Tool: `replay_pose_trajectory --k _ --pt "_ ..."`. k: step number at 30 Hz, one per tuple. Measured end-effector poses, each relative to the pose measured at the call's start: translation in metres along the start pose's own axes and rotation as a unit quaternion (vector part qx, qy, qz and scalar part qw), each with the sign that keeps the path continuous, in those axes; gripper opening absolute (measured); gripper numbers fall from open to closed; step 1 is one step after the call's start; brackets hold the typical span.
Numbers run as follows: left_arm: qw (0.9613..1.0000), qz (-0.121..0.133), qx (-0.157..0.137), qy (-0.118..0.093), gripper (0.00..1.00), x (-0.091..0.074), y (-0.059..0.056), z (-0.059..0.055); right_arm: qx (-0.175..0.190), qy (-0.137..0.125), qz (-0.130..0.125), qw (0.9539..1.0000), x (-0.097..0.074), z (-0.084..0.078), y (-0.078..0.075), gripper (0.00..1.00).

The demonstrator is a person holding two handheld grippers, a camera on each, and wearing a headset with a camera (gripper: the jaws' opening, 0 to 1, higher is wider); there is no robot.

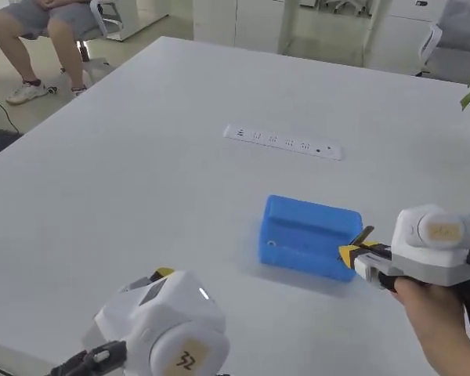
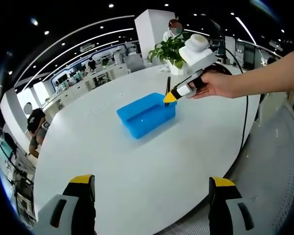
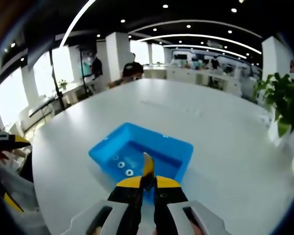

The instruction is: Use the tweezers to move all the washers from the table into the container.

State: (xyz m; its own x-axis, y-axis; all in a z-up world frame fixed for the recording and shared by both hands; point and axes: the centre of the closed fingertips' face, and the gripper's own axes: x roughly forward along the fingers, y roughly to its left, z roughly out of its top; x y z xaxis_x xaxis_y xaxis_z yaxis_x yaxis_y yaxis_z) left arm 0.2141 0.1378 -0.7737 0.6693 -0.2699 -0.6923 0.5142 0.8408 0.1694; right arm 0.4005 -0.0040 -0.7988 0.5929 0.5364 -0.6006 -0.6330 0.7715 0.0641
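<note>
Here, the right tongs (image 3: 147, 185) are clamped tight on slim dark tweezers (image 3: 147, 167), whose tip hangs over an open blue rectangular plastic container (image 3: 105, 152) standing toward the near edge of the white table (image 1: 141, 180). Three small pale ring-shaped washers (image 3: 121, 165) lie inside it. The left tongs (image 2: 151, 183) gape wide, holding nothing, by the same edge.
</note>
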Motion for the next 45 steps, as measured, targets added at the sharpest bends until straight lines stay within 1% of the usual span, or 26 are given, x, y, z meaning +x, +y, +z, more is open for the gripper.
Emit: replay_pose_trajectory --k 3,5,8,9,16,17,19,21,24,30,34,36,38,41,43,45 --pt "1.0 0.0 -0.001 0.0 0.99 0.0 0.0 0.0 -0.001 0.006 0.001 1.0 0.006 -0.005 0.001 0.04" --pt "1.0 0.0 -0.001 0.0 0.99 0.0 0.0 0.0 -0.008 0.012 0.003 0.9999 0.006 -0.007 0.003 0.04" --pt "1.0 0.0 -0.003 0.0 0.99 0.0 0.001 -0.001 -0.011 0.019 0.005 0.9997 0.009 -0.013 0.006 0.04" --pt "1.0 0.0 -0.003 0.001 0.99 0.0 0.001 -0.001 -0.01 0.015 0.006 0.9998 0.009 -0.012 0.006 0.04" --pt "1.0 -0.002 -0.005 0.002 0.99 0.0 0.0 -0.002 0.001 0.015 0.01 0.9998 0.01 -0.01 0.006 0.04" --pt "1.0 -0.002 -0.005 0.0 0.98 0.0 0.0 -0.002 0.001 0.015 0.01 0.9998 0.01 -0.01 0.006 0.04" --pt "1.0 -0.004 0.0 0.0 0.93 0.0 -0.001 -0.001 0.002 0.014 0.01 0.9998 0.011 -0.011 0.005 0.05" --pt "1.0 -0.002 0.001 -0.001 0.94 0.0 -0.001 0.0 0.003 0.014 0.012 0.9998 0.012 -0.01 0.004 0.05" --pt "0.9999 -0.006 -0.006 -0.01 0.95 -0.001 -0.002 0.003 0.007 0.014 0.012 0.9998 0.011 -0.01 0.003 0.05" --pt "1.0 -0.006 0.0 -0.007 0.95 -0.002 -0.001 0.004 0.01 0.013 0.009 0.9998 0.008 -0.011 0.004 0.05" --pt "0.9999 -0.002 0.002 -0.012 0.95 -0.004 0.003 0.008 0.008 0.004 0.008 0.9999 0.004 -0.006 0.006 0.05" --pt "0.9999 -0.002 0.004 -0.015 0.94 -0.005 0.004 0.012 0.002 0.005 0.004 1.0 0.003 -0.004 0.005 0.05" --pt "0.9996 -0.001 0.01 -0.025 0.92 -0.007 0.005 0.017 -0.008 -0.001 -0.002 1.0 0.0 0.0 0.004 0.05" --pt "0.9992 -0.01 0.017 -0.036 0.91 -0.009 0.005 0.026 -0.021 -0.019 -0.001 0.9996 -0.015 0.015 0.009 0.05" --pt "0.9989 -0.015 0.021 -0.038 0.89 -0.009 0.004 0.028 -0.022 -0.026 0.001 0.9994 -0.024 0.022 0.013 0.05" --pt "0.9986 -0.016 0.027 -0.043 0.87 -0.009 0.004 0.032 -0.023 -0.037 0.004 0.999 -0.029 0.028 0.019 0.05"
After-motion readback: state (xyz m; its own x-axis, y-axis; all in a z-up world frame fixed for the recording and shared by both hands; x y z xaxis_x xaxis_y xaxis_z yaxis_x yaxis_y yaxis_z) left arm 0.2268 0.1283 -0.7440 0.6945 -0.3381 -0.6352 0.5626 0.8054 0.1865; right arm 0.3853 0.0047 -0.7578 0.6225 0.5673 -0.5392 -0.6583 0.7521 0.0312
